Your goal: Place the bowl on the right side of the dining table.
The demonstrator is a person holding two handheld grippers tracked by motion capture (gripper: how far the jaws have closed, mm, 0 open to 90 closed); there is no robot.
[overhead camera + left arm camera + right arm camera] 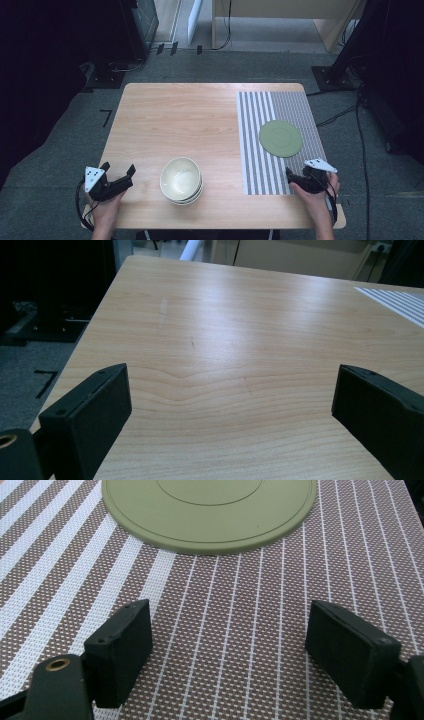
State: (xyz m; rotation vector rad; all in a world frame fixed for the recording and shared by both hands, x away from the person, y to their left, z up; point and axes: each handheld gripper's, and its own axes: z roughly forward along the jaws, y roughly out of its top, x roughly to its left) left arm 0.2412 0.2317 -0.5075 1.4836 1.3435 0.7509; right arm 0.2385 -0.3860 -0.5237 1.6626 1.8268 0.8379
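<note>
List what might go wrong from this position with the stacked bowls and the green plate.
1. The stacked bowls sit near the table's front edge; a clumsy nudge from the open left tool might push them off.
2. Lifting the top bowl may drag the one beneath.
3. The green plate lies flat on the striped mat; the open right tool may slip on its low rim.

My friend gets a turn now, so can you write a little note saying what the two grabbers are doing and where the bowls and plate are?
Left gripper: fingers open, empty, over bare wood at the table's near left corner.
Right gripper: fingers open, empty, over the near edge of the striped mat, facing the green plate.
Stacked bowls: near front edge, middle, between the grippers, untouched.
Green plate: lies flat on the mat.
Done: nothing picked up yet.
Left: probably moving the bowls toward the plate.
</note>
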